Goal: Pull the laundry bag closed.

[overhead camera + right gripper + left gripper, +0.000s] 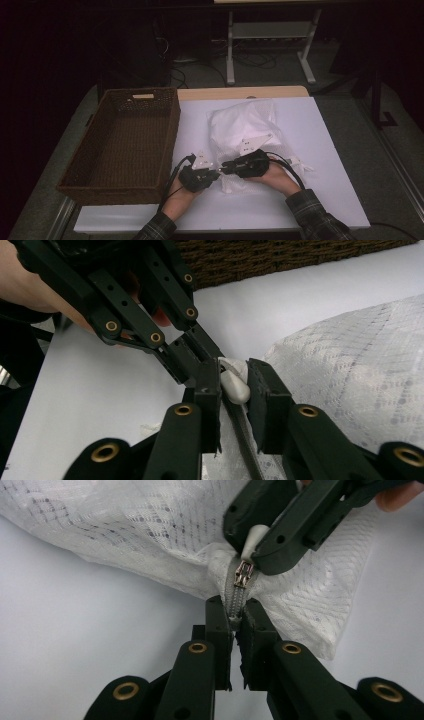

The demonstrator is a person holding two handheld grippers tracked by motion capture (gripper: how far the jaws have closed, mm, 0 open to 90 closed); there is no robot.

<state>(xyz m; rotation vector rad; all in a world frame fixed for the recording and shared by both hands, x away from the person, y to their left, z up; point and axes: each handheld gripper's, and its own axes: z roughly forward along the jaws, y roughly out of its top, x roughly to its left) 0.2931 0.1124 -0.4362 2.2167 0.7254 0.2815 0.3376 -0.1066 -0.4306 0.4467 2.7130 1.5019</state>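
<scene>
**Room narrow at the near middle, open to the right**

The wicker basket [122,142] walls off the left of the tabletop [320,165], its side near the left gripper [212,175]. The white mesh bag [245,122] fills the middle behind the right gripper [225,167]. Bare tabletop lies open right of the bag and along the near edge

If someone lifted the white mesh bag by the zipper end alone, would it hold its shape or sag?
It would probably sag: the white mesh bag lies slumped and wrinkled, and its fabric puckers where the left gripper pinches the zipper tape. It looks light for its bulk, though its contents are hidden. The small white pull tab in the right gripper looks smooth and may slip.
</scene>
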